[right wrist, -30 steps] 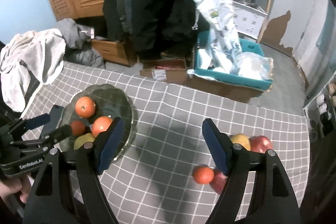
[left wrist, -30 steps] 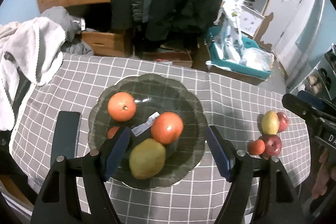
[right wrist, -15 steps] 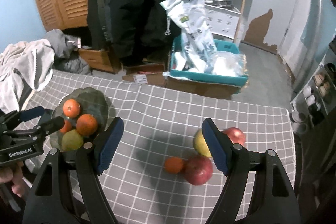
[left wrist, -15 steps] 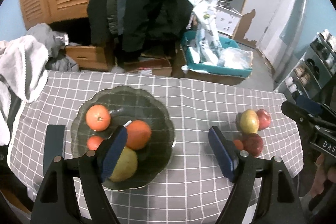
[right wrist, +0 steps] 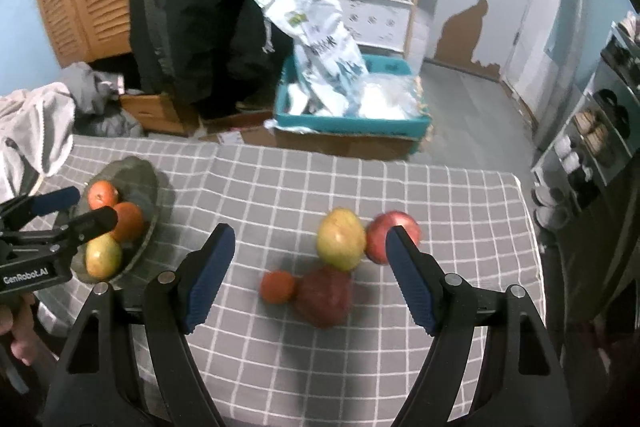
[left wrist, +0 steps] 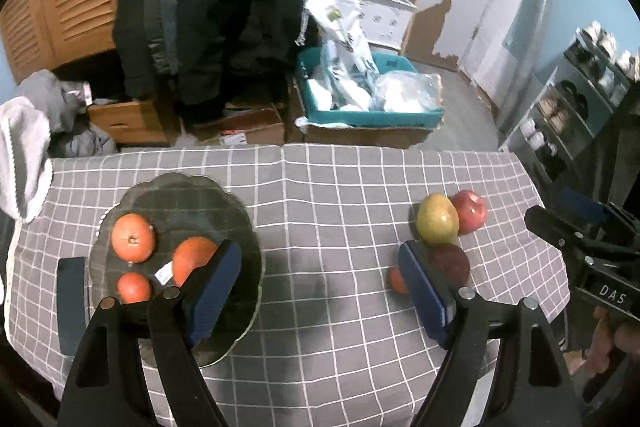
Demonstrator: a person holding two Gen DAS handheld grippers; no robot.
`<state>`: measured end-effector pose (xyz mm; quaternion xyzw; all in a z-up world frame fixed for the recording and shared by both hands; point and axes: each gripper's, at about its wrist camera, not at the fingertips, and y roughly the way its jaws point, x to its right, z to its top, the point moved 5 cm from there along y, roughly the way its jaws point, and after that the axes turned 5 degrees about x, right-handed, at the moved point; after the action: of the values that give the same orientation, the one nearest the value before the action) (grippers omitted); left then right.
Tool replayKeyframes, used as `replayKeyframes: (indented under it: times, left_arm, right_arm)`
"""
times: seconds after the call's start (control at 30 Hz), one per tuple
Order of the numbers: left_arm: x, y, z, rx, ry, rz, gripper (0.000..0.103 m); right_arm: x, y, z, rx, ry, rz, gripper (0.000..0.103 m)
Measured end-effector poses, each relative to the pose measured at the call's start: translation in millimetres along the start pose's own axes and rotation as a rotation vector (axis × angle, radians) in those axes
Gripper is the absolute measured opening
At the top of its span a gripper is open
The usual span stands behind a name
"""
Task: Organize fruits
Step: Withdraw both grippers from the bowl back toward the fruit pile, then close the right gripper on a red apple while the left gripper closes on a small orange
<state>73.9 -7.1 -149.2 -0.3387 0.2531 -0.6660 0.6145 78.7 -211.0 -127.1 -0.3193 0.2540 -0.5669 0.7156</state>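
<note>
Now we hover both empty grippers, left gripper [left wrist: 320,285] and right gripper [right wrist: 308,269], half-open; four loose fruits ahead of the right, led by the dark apple [right wrist: 325,295], await the glass plate [right wrist: 154,183].

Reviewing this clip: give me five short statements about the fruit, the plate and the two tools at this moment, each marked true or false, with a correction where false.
1. Four fruits lie loose on the checked tablecloth, off the plate. True.
2. The right tool is clamped on the yellow-green pear. False: its pads stand apart and nothing is held.
3. The glass plate holds several orange fruits. True.
4. The left tool carries an apple. False: it holds nothing; only tablecloth shows between its pads.
5. The dark red apple sits on the plate. False: it lies on the cloth beside the small orange fruit.
</note>
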Motion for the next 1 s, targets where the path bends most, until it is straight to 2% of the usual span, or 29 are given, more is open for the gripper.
replayKeyframes:
  times: [0.23, 0.4, 0.7, 1.0]
  left_arm:
    - [26, 31, -10, -0.052, 0.058, 0.002, 0.082]
    - [36, 51, -20, -0.093, 0.082, 0.006, 0.082]
    - [40, 93, -41, -0.182, 0.051, 0.009, 0.082]
    - [34, 120, -61, -0.242, 0.026, 0.025, 0.082]
  right_arm:
    - [19, 19, -22, -0.064, 0.026, -0.017, 0.078]
    - [27, 40, -39, -0.121, 0.064, 0.019, 0.078]
    - [34, 88, -71, -0.248, 0.128, 0.069, 0.078]
    - [29, 118, -93, -0.328, 0.137, 0.102, 0.078]
